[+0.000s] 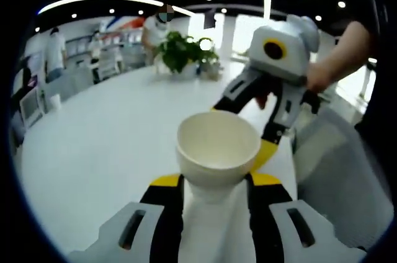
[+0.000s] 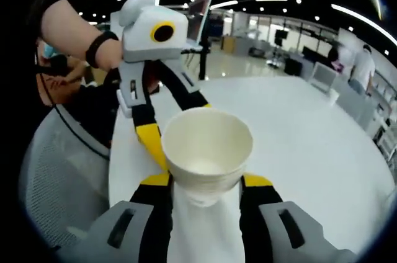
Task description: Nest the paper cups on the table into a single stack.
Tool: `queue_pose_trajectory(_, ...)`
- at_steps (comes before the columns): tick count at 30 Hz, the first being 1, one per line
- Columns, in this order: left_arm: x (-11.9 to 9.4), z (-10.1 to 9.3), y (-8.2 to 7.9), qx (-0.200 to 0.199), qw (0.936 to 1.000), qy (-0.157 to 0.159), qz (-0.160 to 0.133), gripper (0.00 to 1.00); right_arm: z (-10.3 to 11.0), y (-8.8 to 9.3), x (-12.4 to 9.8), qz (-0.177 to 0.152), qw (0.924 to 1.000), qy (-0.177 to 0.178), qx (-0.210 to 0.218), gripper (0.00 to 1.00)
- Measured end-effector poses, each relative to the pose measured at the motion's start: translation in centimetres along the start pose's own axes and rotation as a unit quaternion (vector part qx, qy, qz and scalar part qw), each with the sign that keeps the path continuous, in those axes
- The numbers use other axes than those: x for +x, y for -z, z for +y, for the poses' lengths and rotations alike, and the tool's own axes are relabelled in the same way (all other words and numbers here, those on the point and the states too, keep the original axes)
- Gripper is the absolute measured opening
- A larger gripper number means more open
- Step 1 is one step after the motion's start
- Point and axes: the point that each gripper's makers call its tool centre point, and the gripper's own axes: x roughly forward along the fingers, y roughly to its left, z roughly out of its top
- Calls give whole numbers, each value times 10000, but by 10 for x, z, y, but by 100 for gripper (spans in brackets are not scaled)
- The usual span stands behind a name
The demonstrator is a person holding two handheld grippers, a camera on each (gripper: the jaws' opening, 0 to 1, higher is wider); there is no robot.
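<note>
Two hand-held grippers are sharing one cup stack [image 1: 218,151] above a white table [image 1: 105,139]. In left gripper view, the left gripper [image 1: 215,182] is closing its yellow-tipped jaws narrowly on the stack's lower body, mouth facing the camera at centre; the right gripper [image 1: 273,83] is reaching in from 2 o'clock w/ one yellow tip touching the stack's far rim at approx. 4 o'clock of the cup, its other jaw passing behind the rim at 12 o'clock. A person's hand [image 1: 322,74] is gripping that tool at 3 o'clock. In right gripper view, the right gripper [image 2: 205,183] is clamping the same stack [image 2: 206,151], where ridged outer rims are showing several cups nested; the left gripper [image 2: 152,71] is coming in from 11 o'clock, one yellow tip lying along the cup wall at 9 o'clock. A wrist w/ a dark band [image 2: 99,47] is sitting at 10 o'clock. A grey mesh chair [image 2: 59,170] is standing just beside the table edge at 8 o'clock. A potted plant [image 1: 183,52] is sitting on the table's far side at 12 o'clock in left gripper view, w/ people standing behind it.
</note>
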Motion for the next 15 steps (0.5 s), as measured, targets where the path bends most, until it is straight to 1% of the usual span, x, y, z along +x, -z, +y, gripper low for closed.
queue_pose_trajectory(3, 4, 15, -6, 93, 10000, -26, 23, 38, -16, -4, 4, -15, 10000, 49, 6, 38)
queue_pose_trajectory(7, 10, 33, -11, 141, 9999, -20, 40, 38, -30, -6, 10, -13, 10000, 86, 12, 38)
queue_pose_trajectory(12, 18, 55, -11, 172, 9998, -42, 40, 38, -54, -3, 23, -22, 9999, 123, 89, 38)
queue_pose_trajectory(15, 25, 65, -7, 108, 9999, -3, 86, 38, -61, 1, 30, 28, 9999, 82, 118, 38)
